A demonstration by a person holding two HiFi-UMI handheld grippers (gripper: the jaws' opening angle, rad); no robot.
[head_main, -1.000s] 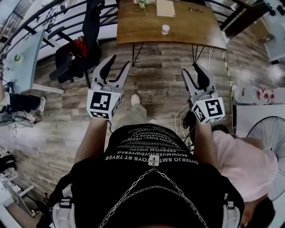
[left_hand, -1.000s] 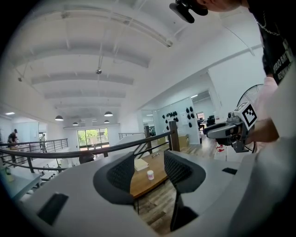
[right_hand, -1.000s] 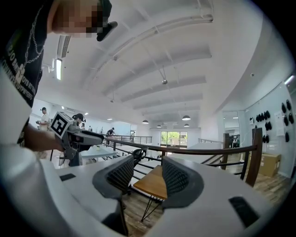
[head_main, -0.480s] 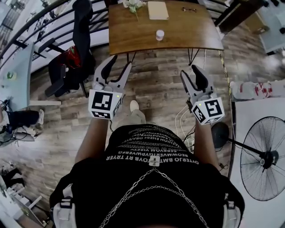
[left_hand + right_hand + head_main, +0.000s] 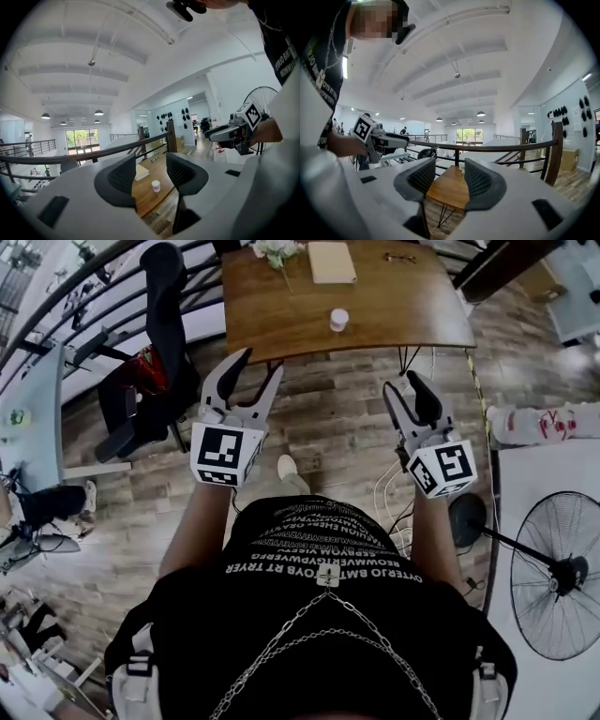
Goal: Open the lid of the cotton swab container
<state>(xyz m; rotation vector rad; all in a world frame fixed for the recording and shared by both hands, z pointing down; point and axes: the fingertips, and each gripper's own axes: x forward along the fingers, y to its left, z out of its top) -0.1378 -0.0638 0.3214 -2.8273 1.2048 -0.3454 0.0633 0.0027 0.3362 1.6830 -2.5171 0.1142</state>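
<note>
- Both of our tools are up in the air in front of us, over the wooden floor (image 5: 337, 427), and well apart from the thing we came for.
- The left tool (image 5: 262, 364) is released: its jaws stand apart with nothing between them. Its own view shows only the counter far off through the gap.
- It's the same for the right tool (image 5: 405, 390), which is also released with empty jaws, so neither one is gripping anything.
- The cotton swab container (image 5: 339, 321) stands upright on the brown counter (image 5: 394, 296) ahead of us, close to the near edge and roughly midway between the two tools' lines.
- Nothing touches it. A flat pad (image 5: 332, 261), some flowers (image 5: 274, 249) and a pair of glasses (image 5: 401, 259) lie further back.
- The left gripper view frames the little tub right between the jaws, though it's far away.
- Handling guess: it looks like a small, light plastic tub that's stiff-walled and smooth, so it'll probably skate or tip on the wood if we push on it one-sided.
- We'd pinch the body low down with one tool to pin it, then take the lid (image 5: 339, 314) by its rim with the other.
- It's too small from here to tell if the lid snaps, flips or twists, so that needs a closer look.
- We'd go with a gentle squeeze, since thin plastic can flex and pop out of the pads.
- The task hasn't really started, and we need to close in on the counter first.
</note>
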